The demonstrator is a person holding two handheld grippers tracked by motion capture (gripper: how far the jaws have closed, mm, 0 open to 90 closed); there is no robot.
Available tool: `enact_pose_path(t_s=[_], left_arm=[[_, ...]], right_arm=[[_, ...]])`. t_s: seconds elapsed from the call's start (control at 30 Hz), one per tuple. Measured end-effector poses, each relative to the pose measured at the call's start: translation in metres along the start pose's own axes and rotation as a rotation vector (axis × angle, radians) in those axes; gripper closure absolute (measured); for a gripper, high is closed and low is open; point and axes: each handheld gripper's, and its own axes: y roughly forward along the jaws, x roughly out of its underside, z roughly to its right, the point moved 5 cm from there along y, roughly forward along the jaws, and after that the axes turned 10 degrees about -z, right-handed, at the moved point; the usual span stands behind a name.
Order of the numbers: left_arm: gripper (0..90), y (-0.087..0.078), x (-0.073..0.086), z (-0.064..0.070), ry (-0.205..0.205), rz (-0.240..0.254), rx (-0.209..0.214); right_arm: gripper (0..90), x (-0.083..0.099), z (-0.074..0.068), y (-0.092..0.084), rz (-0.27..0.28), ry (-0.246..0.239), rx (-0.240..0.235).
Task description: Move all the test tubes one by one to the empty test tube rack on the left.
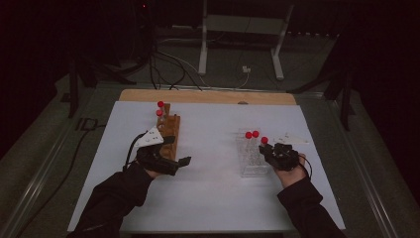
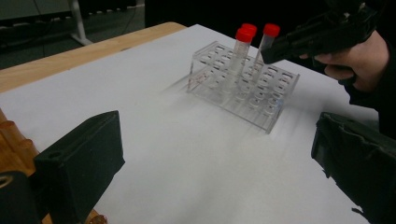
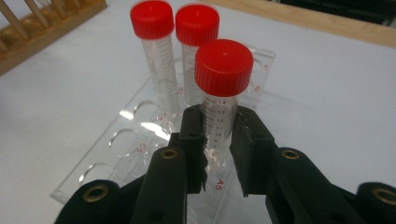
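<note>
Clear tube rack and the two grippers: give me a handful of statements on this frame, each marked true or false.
1. The right gripper is clamped on a red-capped tube. True.
2. The clear rack carries five tubes. False: three red-capped tubes show there, counting the gripped one.
3. The left gripper holds a tube. False: its jaws stand wide apart over bare table.
4. A wooden rack with red-capped tubes stands beside the left gripper. True.
5. The gripped tube lies flat on the table. False: it stands upright at the clear rack.
</note>
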Motion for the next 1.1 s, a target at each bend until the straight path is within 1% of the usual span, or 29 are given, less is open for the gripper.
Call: enact_pose_path(t_s=[0.13, 0.33, 0.43, 0.53, 0.57, 0.63, 0.77, 0.9, 1.1], left_arm=[[3.0, 0.0, 0.0, 0.0, 0.0, -0.003, 0.0], [3.0, 0.0, -0.001, 0.001, 0.002, -0.006, 0.006], [3.1, 0.0, -0.001, 0.002, 0.005, -0.01, 0.011], [3.0, 0.0, -0.003, 0.003, 0.005, -0.009, 0.021], [3.0, 0.0, -0.004, 0.004, 0.008, -0.009, 0.022], [3.0, 0.001, -0.005, 0.005, 0.011, -0.01, 0.028], [3.0, 0.001, -0.008, 0.008, 0.02, -0.013, 0.039], [3.1, 0.001, -0.011, 0.012, 0.026, -0.016, 0.057], [3.1, 0.003, -0.016, 0.018, 0.043, -0.016, 0.077]], right_arm=[[74.8, -0.004, 0.0, -0.008, 0.027, -0.007, 0.005], [74.8, -0.013, -0.003, -0.027, 0.08, -0.025, 0.022], [74.8, -0.018, -0.006, -0.037, 0.105, -0.028, 0.017], [74.8, -0.022, -0.01, -0.047, 0.131, -0.041, 0.012], [74.8, -0.024, -0.013, -0.049, 0.138, -0.042, -0.004], [74.8, -0.026, -0.019, -0.053, 0.149, -0.055, -0.012], [74.8, -0.029, -0.034, -0.055, 0.15, -0.086, -0.051], [74.8, -0.031, -0.051, -0.054, 0.143, -0.119, -0.096], [74.8, -0.028, -0.072, -0.047, 0.117, -0.16, -0.145]])
